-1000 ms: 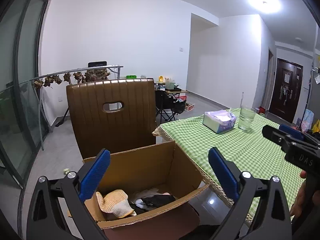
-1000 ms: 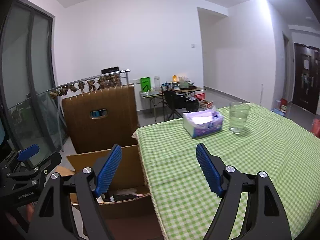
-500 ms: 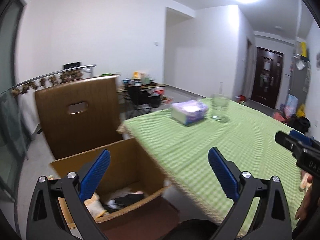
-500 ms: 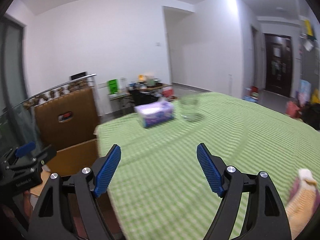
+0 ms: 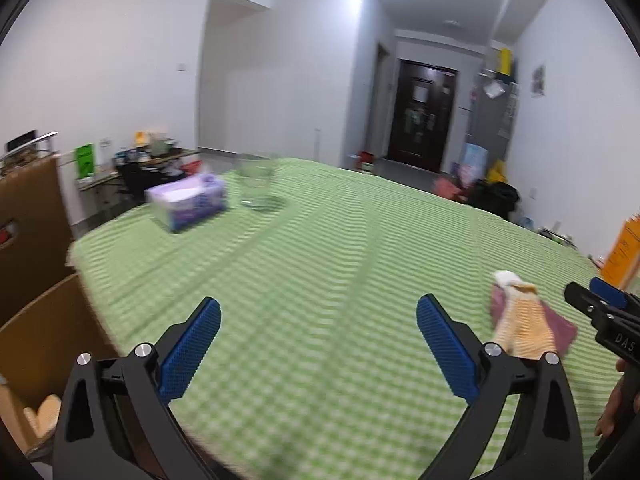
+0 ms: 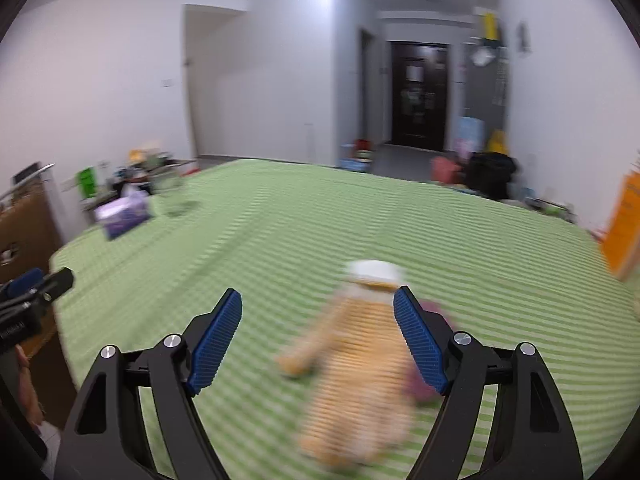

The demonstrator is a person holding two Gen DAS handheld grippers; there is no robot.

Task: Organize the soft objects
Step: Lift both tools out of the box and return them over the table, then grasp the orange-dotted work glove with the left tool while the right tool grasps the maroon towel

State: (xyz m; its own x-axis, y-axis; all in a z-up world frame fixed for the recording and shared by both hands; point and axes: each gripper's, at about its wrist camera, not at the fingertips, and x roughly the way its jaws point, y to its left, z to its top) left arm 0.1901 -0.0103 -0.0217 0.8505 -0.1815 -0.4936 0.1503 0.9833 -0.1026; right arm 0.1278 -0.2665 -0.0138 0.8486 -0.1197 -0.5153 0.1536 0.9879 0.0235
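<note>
A yellow knitted glove (image 6: 356, 376) with a white cuff lies on the green checked tablecloth (image 6: 280, 240), over a purple cloth (image 6: 420, 384). My right gripper (image 6: 318, 336) is open above the table, the glove blurred between and below its blue pads, apart from them. In the left wrist view the same glove (image 5: 520, 328) lies at the right, beside the right gripper's tip (image 5: 600, 312). My left gripper (image 5: 318, 344) is open with nothing between its fingers. The cardboard box (image 5: 36, 344) shows at the lower left, a glove (image 5: 44, 416) inside it.
A purple tissue box (image 5: 188, 200) and a drinking glass (image 5: 256, 184) stand at the table's far left. A brown chair (image 5: 28, 208) is beyond the left edge. An orange carton (image 6: 624, 232) stands at the right. Clutter lies near the dark door.
Both grippers swung right, away from the box and chair, over the table. The glove on the purple cloth came into view and now lies under the right gripper. Both stayed open.
</note>
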